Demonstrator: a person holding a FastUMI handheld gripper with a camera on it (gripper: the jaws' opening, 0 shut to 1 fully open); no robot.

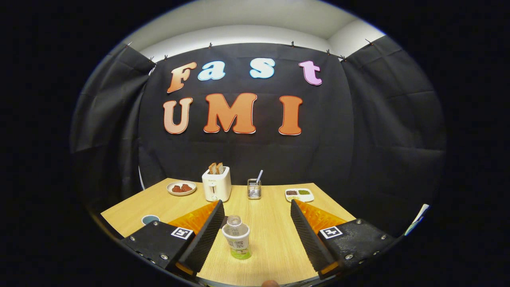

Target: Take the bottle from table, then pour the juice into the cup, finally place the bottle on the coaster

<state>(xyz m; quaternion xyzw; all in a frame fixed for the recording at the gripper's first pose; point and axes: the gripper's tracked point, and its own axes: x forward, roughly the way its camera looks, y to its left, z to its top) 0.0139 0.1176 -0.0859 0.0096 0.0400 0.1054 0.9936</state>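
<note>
A small clear bottle with no cap stands upright on the wooden table, with green juice at its bottom and a white label. It sits between my fingers, close to the left finger and apart from the right finger. My gripper is open and neither finger touches the bottle. A cup with a dark inside stands left of the left finger, near the table's left edge. A dark flat piece, perhaps the coaster, peeks out just behind the left finger.
At the back of the table stand a white toaster with toast, a plate of reddish food to its left, a wire holder with a straw, and a white dish of condiments. Black cloth walls close the booth.
</note>
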